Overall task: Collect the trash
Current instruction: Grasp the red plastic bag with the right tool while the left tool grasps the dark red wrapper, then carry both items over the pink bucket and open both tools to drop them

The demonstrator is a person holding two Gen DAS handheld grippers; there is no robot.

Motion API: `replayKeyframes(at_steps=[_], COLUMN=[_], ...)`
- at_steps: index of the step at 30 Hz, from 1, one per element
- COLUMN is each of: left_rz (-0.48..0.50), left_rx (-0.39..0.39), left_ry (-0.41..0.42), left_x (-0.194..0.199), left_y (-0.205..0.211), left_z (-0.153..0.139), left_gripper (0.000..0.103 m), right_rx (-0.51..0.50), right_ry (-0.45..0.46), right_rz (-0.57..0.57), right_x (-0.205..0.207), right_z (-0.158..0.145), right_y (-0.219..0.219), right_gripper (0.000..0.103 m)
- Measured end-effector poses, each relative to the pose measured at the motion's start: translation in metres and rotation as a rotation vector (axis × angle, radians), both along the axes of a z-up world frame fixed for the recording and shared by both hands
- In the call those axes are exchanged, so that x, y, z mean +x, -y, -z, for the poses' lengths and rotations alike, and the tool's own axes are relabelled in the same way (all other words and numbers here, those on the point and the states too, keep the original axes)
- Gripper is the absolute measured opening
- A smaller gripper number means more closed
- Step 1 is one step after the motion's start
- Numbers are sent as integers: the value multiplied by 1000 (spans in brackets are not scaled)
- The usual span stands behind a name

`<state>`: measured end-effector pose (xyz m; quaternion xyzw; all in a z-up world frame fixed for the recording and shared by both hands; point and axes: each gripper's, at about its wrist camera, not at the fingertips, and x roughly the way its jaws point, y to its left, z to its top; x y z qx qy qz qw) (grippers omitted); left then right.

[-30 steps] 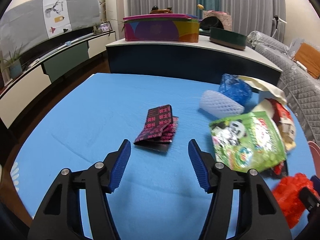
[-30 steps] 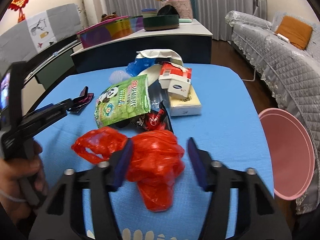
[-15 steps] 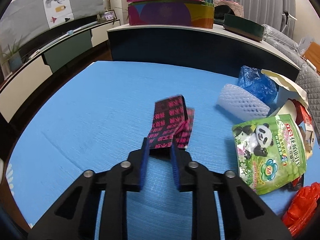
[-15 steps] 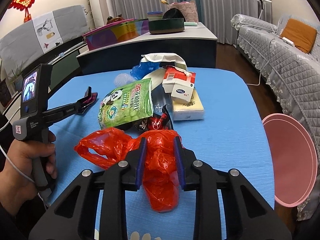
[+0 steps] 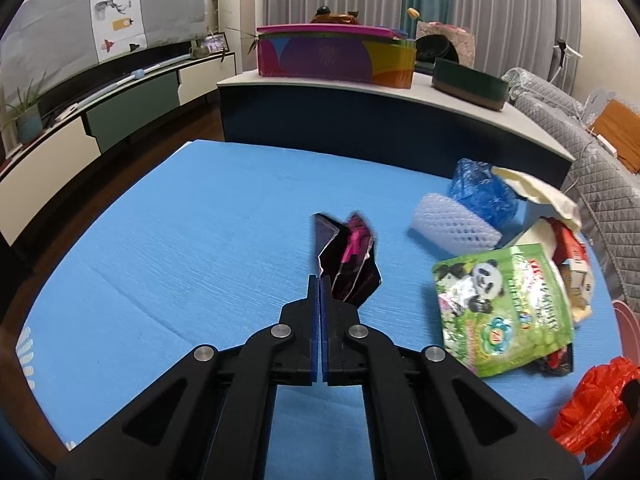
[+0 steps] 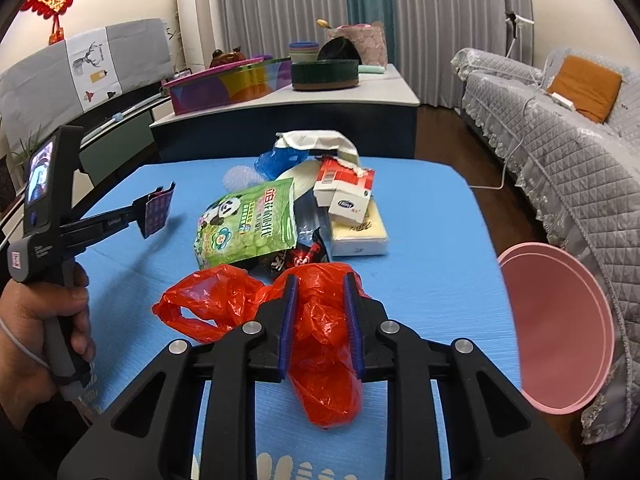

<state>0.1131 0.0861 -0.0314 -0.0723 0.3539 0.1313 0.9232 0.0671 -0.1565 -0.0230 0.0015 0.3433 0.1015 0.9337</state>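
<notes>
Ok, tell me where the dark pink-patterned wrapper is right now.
The wrapper is pinched in the left gripper, lifted off the blue table, left of the panda snack bag.

Snack bag on table; basin right of table

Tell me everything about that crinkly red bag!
The red plastic bag is thin, shiny and crumpled, with a loop handle sticking out to its left side. It lies on the blue table cover, just in front of the green panda packet. The right tool is closing around its bunched middle, and both blue pads already press into the plastic.
</notes>
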Motion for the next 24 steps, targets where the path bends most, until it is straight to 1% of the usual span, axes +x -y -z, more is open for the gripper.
replayKeyframes(at_steps=[13, 24], left_rz=[70, 134], left_rx=[-35, -58], left_ry=[52, 92], left_x=[-34, -58], left_y=[14, 29], left_z=[-26, -41], left_gripper=[0, 0], right_rx=[-17, -23], right_ry=[55, 108], right_rz=[61, 122], right_x=[-21, -42], right_z=[-20, -39], right_y=[13, 31], right_gripper=[23, 23])
